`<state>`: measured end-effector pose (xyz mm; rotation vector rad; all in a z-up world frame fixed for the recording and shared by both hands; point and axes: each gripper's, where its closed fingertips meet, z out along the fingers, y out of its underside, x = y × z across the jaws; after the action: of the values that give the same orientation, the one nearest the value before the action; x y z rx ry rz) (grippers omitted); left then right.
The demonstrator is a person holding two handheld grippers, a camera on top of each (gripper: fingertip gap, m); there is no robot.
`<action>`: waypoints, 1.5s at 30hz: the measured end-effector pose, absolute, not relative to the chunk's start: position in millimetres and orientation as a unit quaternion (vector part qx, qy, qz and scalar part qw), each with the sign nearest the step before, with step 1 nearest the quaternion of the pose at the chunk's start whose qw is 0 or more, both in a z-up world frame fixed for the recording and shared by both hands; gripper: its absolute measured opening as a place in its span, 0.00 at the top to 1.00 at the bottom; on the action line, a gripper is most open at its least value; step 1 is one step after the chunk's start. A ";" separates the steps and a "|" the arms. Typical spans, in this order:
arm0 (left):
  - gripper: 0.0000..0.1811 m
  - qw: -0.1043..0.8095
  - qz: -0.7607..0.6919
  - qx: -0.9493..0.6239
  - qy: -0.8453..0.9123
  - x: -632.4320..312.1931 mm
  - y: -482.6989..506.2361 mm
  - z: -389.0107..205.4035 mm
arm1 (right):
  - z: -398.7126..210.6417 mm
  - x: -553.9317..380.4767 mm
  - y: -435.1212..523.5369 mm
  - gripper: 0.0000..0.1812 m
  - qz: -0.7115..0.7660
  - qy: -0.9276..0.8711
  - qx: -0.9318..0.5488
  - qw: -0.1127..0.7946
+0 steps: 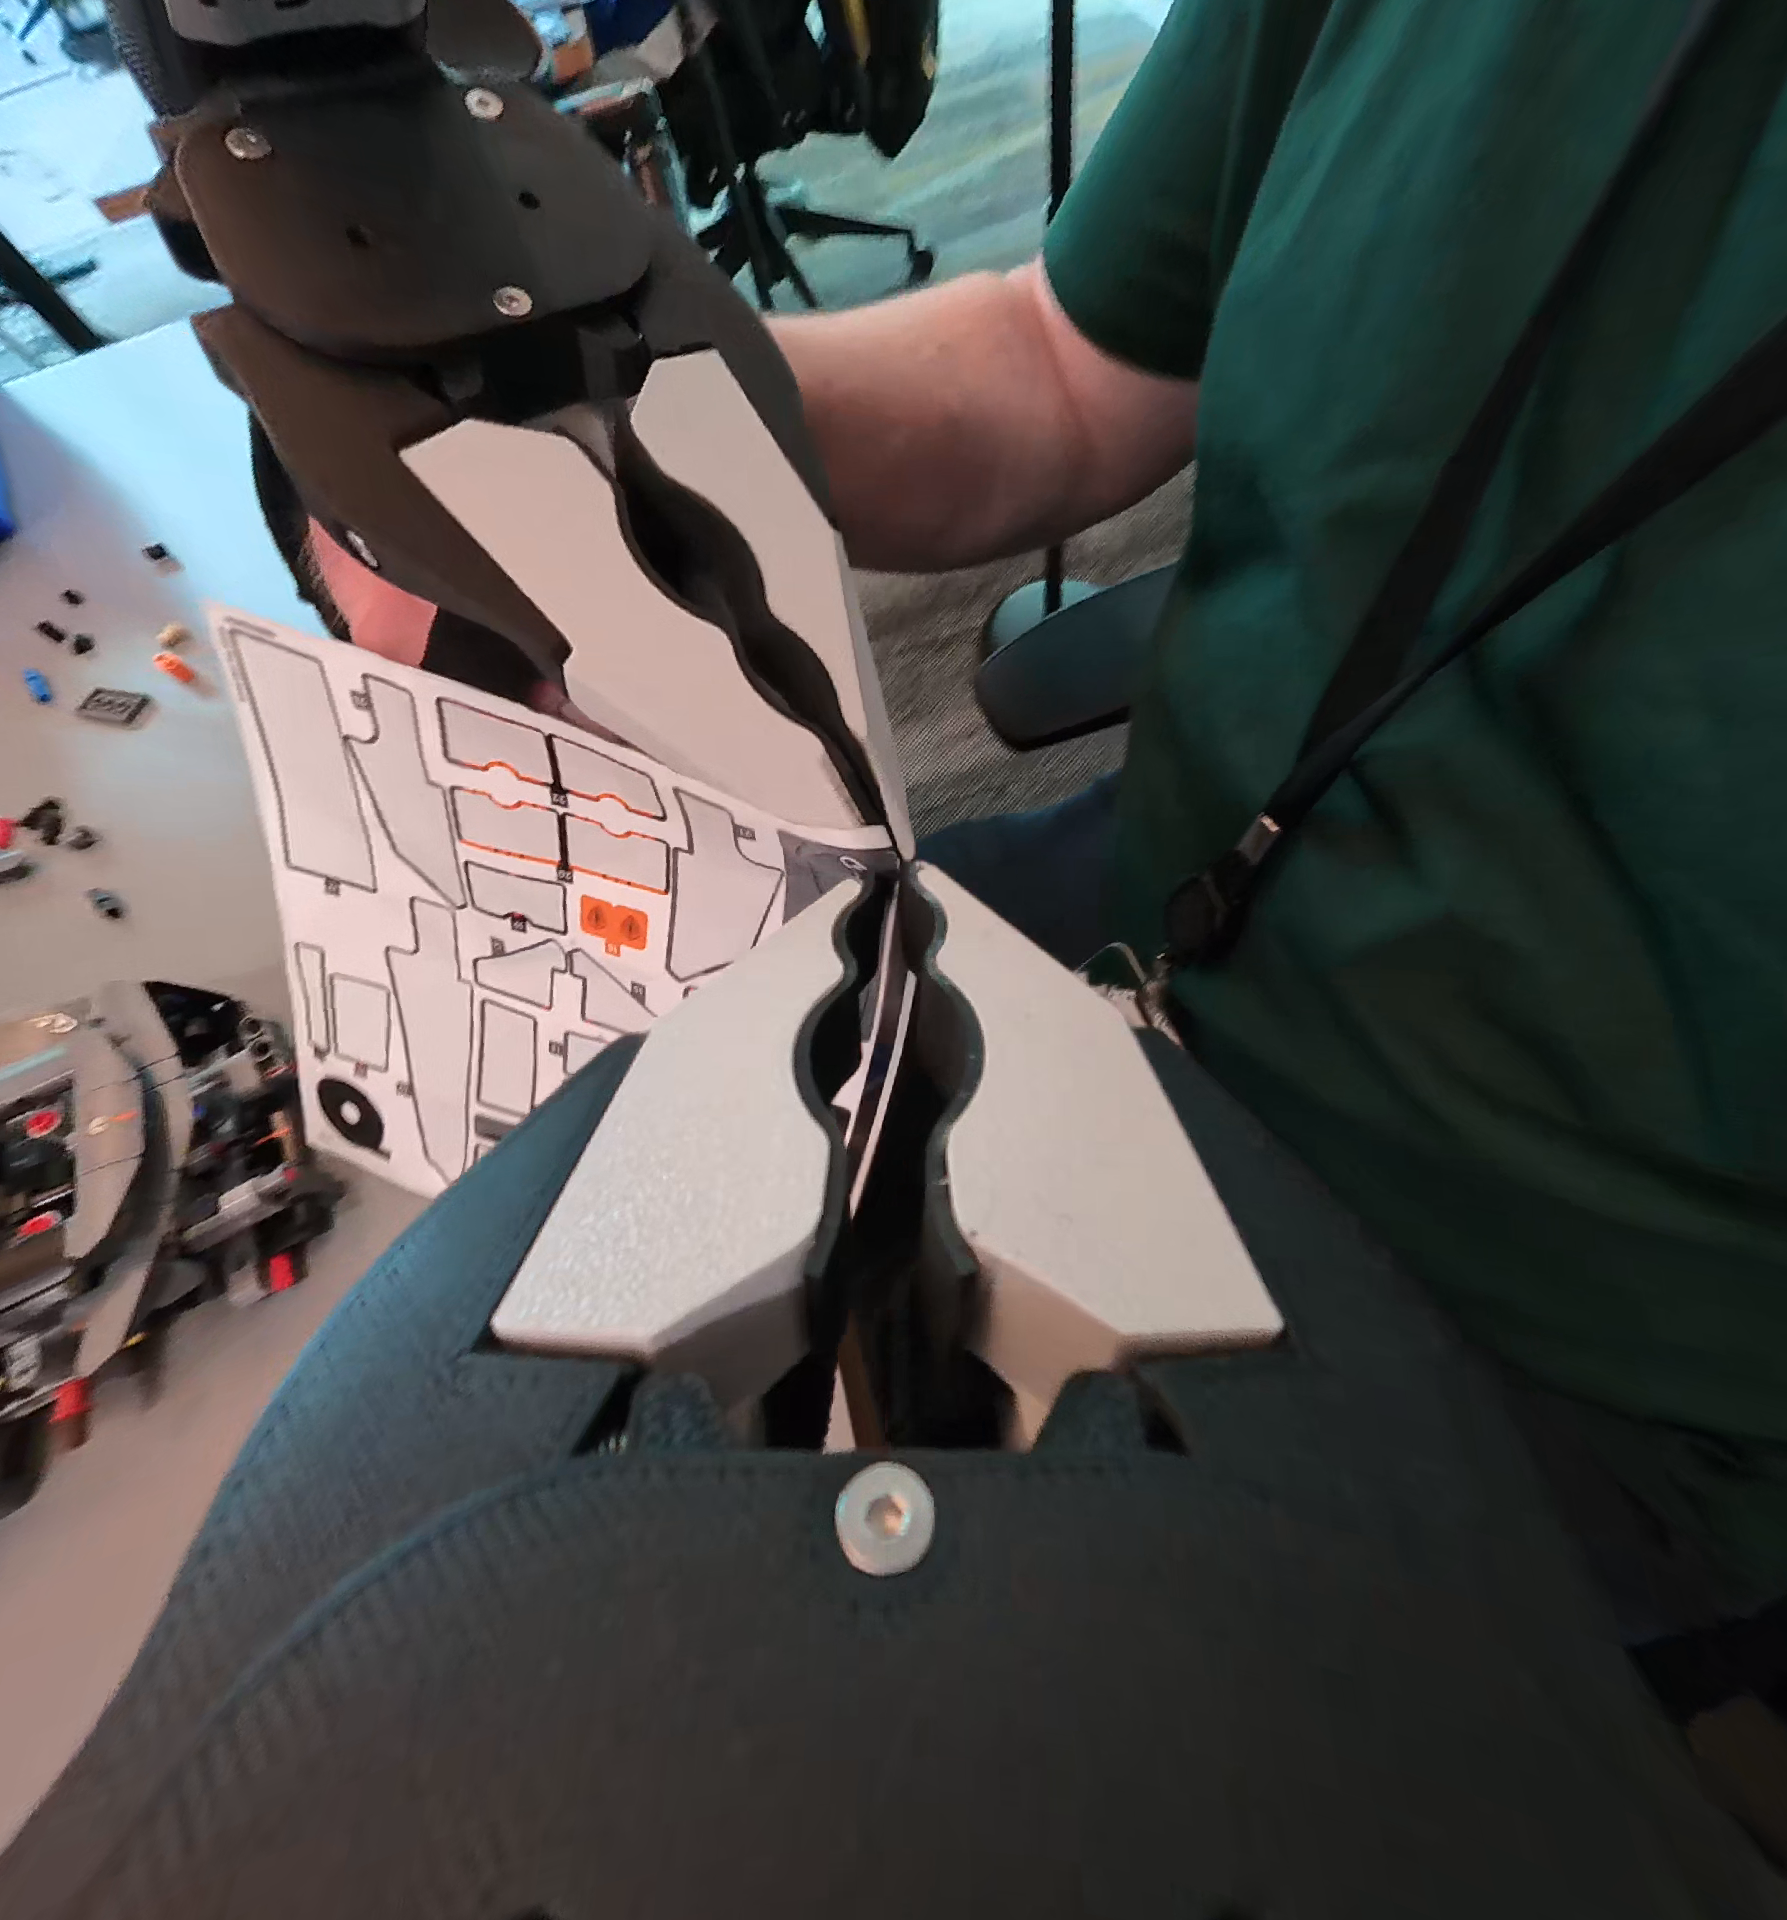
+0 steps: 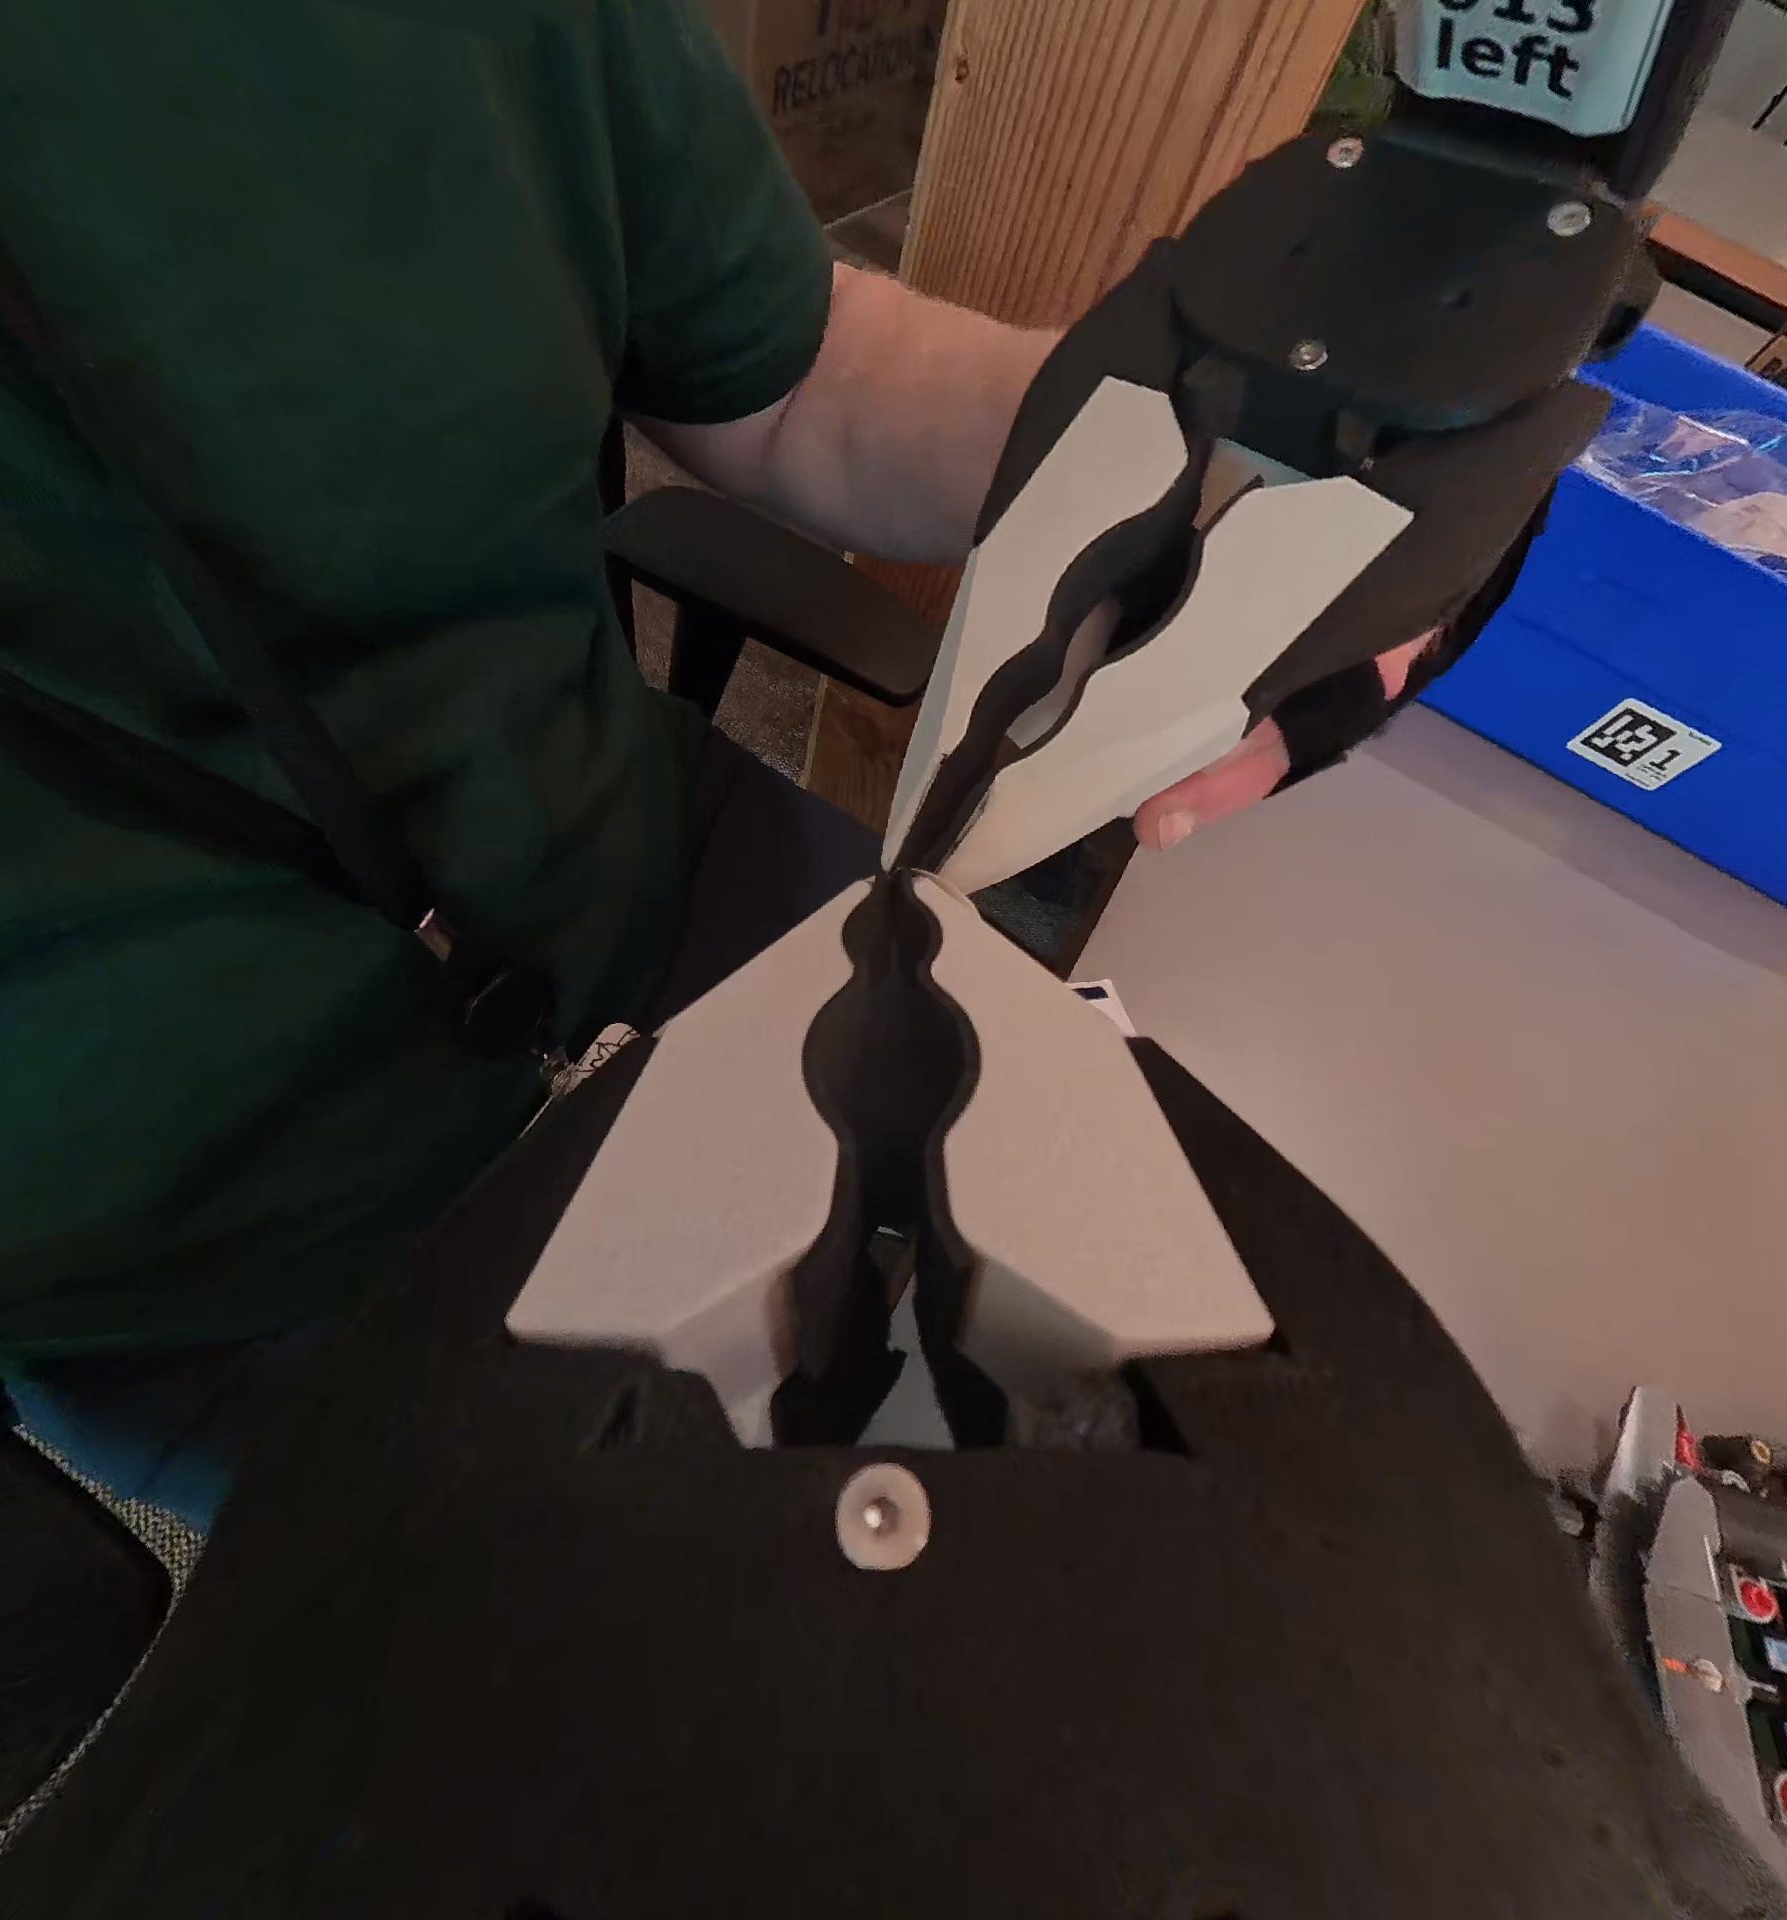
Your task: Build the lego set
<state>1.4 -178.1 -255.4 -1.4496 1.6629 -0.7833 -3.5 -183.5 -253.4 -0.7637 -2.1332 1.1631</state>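
A white sticker sheet (image 1: 515, 914) with grey outlined shapes and an orange patch is held in the air over the table edge. My left gripper (image 1: 889, 888) is shut on the sheet's right corner, and the sheet runs back between its fingers. My right gripper (image 1: 884, 831) comes down from above, tip to tip with the left, shut at the same corner by a dark grey sticker (image 1: 821, 862). In the right wrist view the right gripper (image 2: 899, 885) and left gripper (image 2: 910, 857) meet, and the sheet is almost edge-on. A grey and black lego model (image 1: 89, 1195) stands on the table.
Several loose small lego pieces (image 1: 68, 727) lie on the white table (image 1: 141, 468). A blue bin (image 2: 1699, 623) with plastic bags stands on the table. The model also shows at the right edge (image 2: 1751, 1621). A person in a green shirt (image 1: 1491, 727) sits close behind the grippers. Only a small space, under 4 cm, lies between the two pairs of fingers.
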 end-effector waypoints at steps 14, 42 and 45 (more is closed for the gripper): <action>1.00 0.407 -0.424 -0.541 0.601 0.8 -183.6 -242.3 | -240.8 -3.8 -188.4 1.00 0.496 -0.784 -0.259 0.268; 0.98 0.476 -0.346 -0.583 0.559 -9.5 -169.4 -236.7 | -236.9 -15.3 -173.7 1.00 0.475 -0.777 -0.288 0.294; 0.97 0.484 -0.337 -0.591 0.550 -9.6 -165.8 -237.6 | -238.6 -15.9 -172.2 1.00 0.472 -0.778 -0.290 0.296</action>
<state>-9.6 -165.8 -237.6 -1.4382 1.3405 -0.8206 -15.9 -172.2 -238.6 -0.7713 -2.0692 1.2546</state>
